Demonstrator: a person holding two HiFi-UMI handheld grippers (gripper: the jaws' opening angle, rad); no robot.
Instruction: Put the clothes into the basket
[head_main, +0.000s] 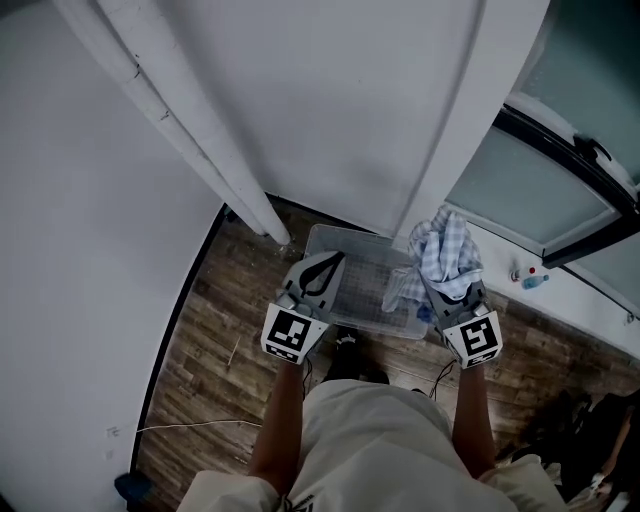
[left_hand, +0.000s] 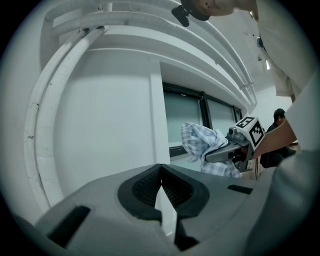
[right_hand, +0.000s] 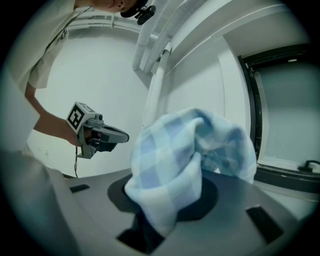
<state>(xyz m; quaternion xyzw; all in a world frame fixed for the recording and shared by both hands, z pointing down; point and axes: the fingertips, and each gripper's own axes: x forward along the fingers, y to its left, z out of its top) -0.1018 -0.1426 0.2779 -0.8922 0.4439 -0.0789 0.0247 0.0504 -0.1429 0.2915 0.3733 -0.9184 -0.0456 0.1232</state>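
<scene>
Cloth (head_main: 446, 250), blue-checked, bunches in the right gripper's (head_main: 443, 290) clamped jaws at the basket's (head_main: 330, 235) right edge, mid-frame; left gripper (head_main: 330, 265) closed, empty.

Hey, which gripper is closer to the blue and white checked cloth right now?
Right. The right gripper has its jaws shut on the blue and white checked cloth; the left gripper is apart from it, jaws together and empty.
</scene>
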